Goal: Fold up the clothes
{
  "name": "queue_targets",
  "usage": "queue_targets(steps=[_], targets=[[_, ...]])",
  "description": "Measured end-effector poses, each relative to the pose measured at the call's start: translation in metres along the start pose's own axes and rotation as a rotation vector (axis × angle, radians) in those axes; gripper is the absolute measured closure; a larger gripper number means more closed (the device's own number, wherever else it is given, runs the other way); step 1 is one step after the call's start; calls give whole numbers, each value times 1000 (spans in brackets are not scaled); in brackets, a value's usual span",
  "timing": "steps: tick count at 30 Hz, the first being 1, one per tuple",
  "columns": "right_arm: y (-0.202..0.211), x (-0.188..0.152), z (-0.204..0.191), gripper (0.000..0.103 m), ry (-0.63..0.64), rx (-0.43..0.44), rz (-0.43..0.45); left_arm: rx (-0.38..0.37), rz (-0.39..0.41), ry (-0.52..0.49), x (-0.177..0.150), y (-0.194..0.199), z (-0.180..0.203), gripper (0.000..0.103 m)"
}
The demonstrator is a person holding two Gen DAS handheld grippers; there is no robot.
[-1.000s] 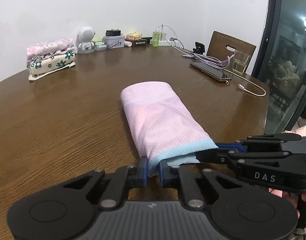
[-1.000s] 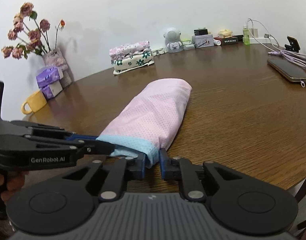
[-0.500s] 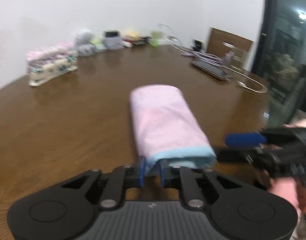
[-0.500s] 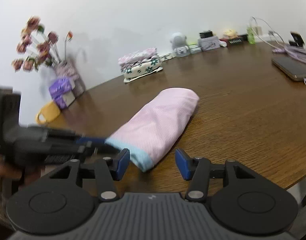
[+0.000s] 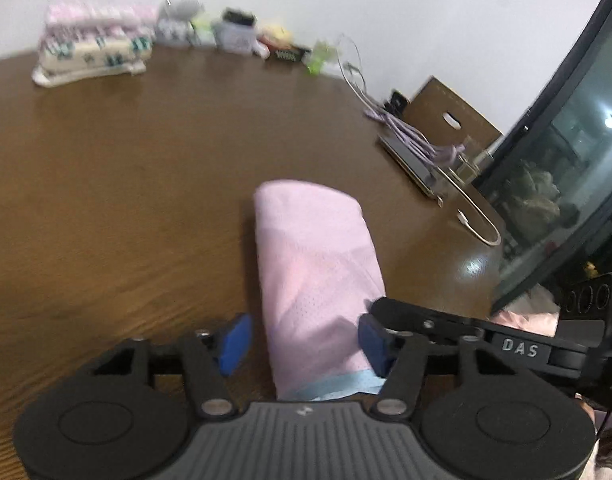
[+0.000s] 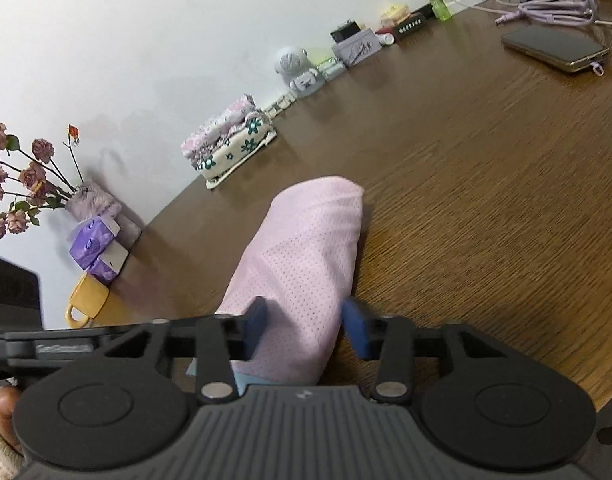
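Garment: folded pink, on bench | left hand-held gripper: spread, straddling garment | right hand-held gripper: spread, straddling garment

Pink perforated mesh cloth garment, glossy wood-grain table, matt black plastic gripper body

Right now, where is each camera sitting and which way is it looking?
Left wrist view: on the left gripper, looking along its open jaws over the pink garment toward the wall; the right gripper crosses at right.
Right wrist view: on the right gripper, tilted, looking along its open jaws at the garment and the flowers; the left gripper and a hand show at left.
Shared: garment, table, folded stack, phone.
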State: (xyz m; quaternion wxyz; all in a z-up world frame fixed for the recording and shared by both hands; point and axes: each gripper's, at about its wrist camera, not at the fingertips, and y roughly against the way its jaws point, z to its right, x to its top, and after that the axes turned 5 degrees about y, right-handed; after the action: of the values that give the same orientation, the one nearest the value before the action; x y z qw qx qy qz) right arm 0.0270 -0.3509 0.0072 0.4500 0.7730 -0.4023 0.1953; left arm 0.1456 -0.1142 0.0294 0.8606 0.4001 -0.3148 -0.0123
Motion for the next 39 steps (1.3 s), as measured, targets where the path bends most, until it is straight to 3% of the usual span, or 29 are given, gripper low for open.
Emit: queue_targets(steps=[1,3,5,7,8,9,10,11,13,14,15,16,17,20,22,26,28,36,38,39], targets=[[0,0,-1,78,-2,-3,1,-6,-4,6,2,-1,-2,77],[1,-1,-2,78,-5,-10,2,-18,-7,19,7,-2,-5,77],[2,2,0,63,-35,-10,10,-29,-9,32,11,-3,-9,72],[2,5,1,58,-49,-19,20,-40,-11,45,15,-4,-12,46],[1,6,0,59,-47,-28,23,-45,-13,52,18,-5,-14,47],[-1,7,-1,70,-45,-30,22,-51,-14,58,20,-6,-15,52],[-2,7,-2,79,-40,-29,16,-56,-23,62,22,-8,-16,70],[-4,8,-4,79,-34,-28,10,-61,-34,66,24,-11,-17,77],[-5,10,-6,73,-24,-41,4,-71,-56,73,27,-16,-18,77],[-5,11,-6,67,-26,-45,8,-76,-67,77,29,-19,-19,74],[-6,12,-6,55,-26,-52,12,-79,-65,88,32,-19,-20,62],[-6,14,-6,55,-26,-59,17,-81,-61,100,35,-20,-21,44],[-8,15,-6,55,-21,-66,18,-73,-46,109,37,-20,-22,43],[-13,19,-7,67,-3,-70,13,-39,-19,88,44,-24,-21,50],[-15,20,-9,73,11,-66,5,-46,-38,74,46,-30,-19,82],[-17,23,-10,65,25,-83,10,-58,-52,68,49,-35,-19,79],[-17,25,-11,64,37,-99,18,-57,-43,85,52,-34,-20,67],[-19,29,-9,57,36,-100,21,-41,-25,126,63,-40,-24,53],[-20,30,-5,62,23,-76,19,-38,-34,121,63,-44,-23,61],[-20,30,-3,73,18,-56,11,-38,-41,113,63,-46,-23,77]])
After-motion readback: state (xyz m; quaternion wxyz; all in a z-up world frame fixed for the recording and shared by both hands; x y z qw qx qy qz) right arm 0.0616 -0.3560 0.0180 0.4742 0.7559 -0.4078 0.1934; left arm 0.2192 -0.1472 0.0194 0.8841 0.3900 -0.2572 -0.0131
